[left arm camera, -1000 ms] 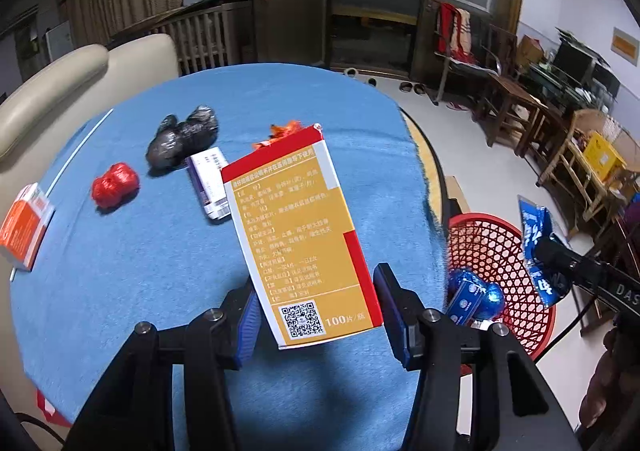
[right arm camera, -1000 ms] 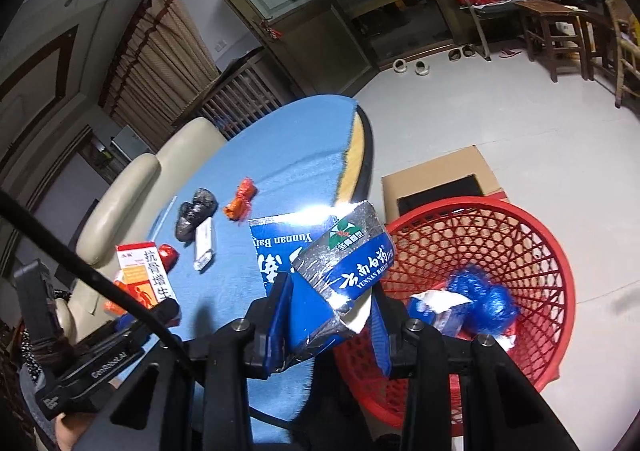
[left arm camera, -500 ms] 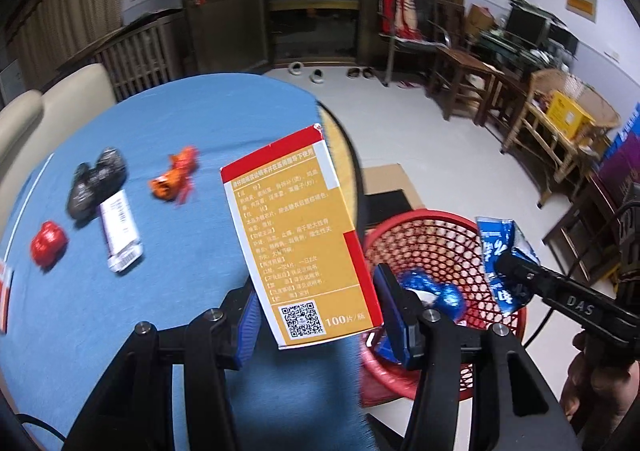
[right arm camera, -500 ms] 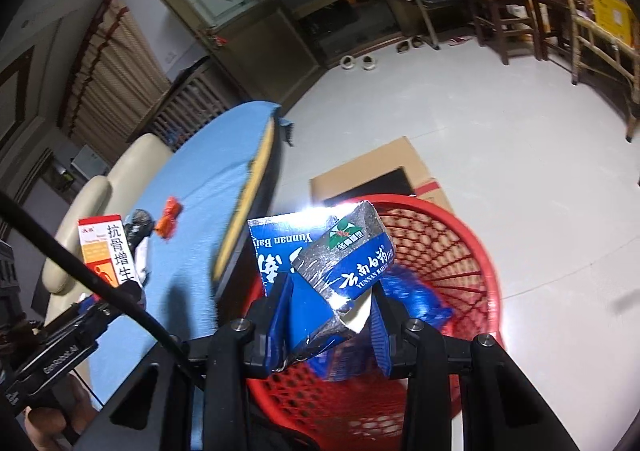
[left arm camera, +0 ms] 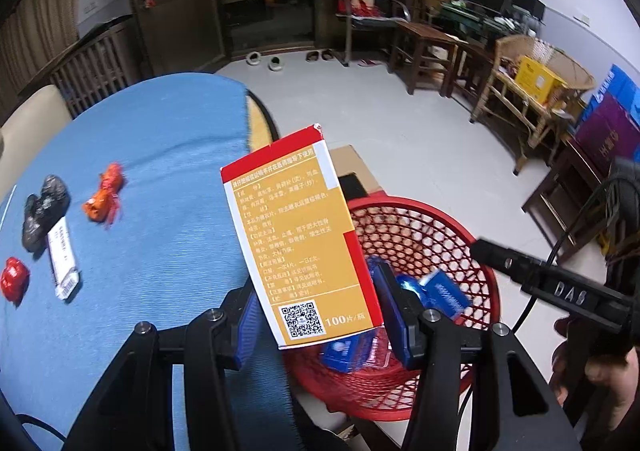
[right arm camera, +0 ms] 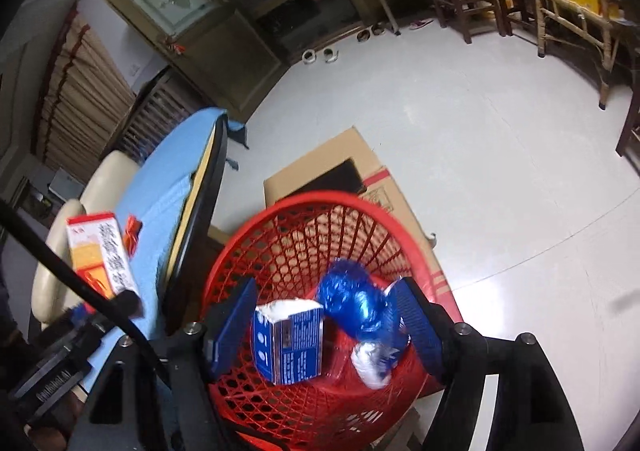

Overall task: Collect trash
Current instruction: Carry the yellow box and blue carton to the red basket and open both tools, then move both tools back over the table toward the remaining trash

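My left gripper [left arm camera: 320, 319] is shut on an orange and red medicine box [left arm camera: 296, 239], held upright at the table's edge beside the red mesh basket [left arm camera: 452, 219]. My right gripper [right arm camera: 326, 325] hangs over the basket [right arm camera: 320, 199] with its jaws opening. A blue packet [right arm camera: 288, 347] with a torn white top lies below and between the pads, free of them. A crumpled blue wrapper [right arm camera: 352, 303] lies next to it. On the blue table [left arm camera: 160, 171] remain an orange wrapper [left arm camera: 104, 199], a black bag [left arm camera: 42, 207], a white box [left arm camera: 62, 259] and a red wrapper [left arm camera: 14, 277].
Flattened cardboard [right arm camera: 320, 167] lies on the floor behind the basket. A beige sofa [right arm camera: 100, 187] stands at the table's far side. Wooden chairs [left arm camera: 424, 47] and a cluttered rack [left arm camera: 532, 99] line the right wall. A person's hand [left arm camera: 600, 391] holds the right gripper.
The right gripper has opened and let go of the blue packet, which now lies in the basket. Both grippers have swung from over the table towards the basket.
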A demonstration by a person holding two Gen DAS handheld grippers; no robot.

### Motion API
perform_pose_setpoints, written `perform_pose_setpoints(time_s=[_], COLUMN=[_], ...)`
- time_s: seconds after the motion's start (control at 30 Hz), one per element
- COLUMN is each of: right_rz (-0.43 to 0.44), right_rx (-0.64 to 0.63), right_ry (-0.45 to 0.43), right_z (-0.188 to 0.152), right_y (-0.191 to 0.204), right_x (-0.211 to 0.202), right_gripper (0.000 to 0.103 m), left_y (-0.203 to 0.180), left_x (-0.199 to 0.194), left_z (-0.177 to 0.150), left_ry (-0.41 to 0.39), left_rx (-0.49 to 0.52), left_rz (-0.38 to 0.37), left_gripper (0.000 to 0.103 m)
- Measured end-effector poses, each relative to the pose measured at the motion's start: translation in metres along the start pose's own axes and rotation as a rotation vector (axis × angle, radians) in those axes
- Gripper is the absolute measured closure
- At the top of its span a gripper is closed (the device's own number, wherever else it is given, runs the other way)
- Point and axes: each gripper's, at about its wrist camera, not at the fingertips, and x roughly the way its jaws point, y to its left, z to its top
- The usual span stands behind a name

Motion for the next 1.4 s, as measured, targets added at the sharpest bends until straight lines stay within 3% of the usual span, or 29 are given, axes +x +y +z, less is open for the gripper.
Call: perform_pose_setpoints(time_s=[0.33, 0.4, 0.77, 1.03, 1.4], right_rz=[0.000, -0.002, 0.003, 0.014, 0.049], right_rx=[0.040, 0.043, 0.005, -0.060, -0.217], right_ry=[-0.058, -0.065, -0.077, -0.060, 0.043], right_z=[0.011, 0.012, 0.013, 0.007, -0.025], right_y=[-0.013, -0.014, 0.007, 0.040, 0.114], right_x=[-0.027, -0.031, -0.041, -0.037, -0.006], right_gripper=[0.027, 0.027, 0.027, 0.027, 0.027], left_y=[-0.035, -0.035, -0.024, 0.017, 0.147], left_x=[0.037, 0.041, 0.019, -0.005, -0.040], left_z=[0.001, 0.002, -0.002, -0.010, -0.059], left_ry=[0.136, 0.153, 0.117, 0.070, 0.019], left_rx=[0.070, 0.074, 0.057, -0.037, -0.353], left_rz=[-0.083, -0.070, -0.063, -0.038, 0.100], left_gripper=[0.045, 0.032, 0.027, 0.026, 0.026])
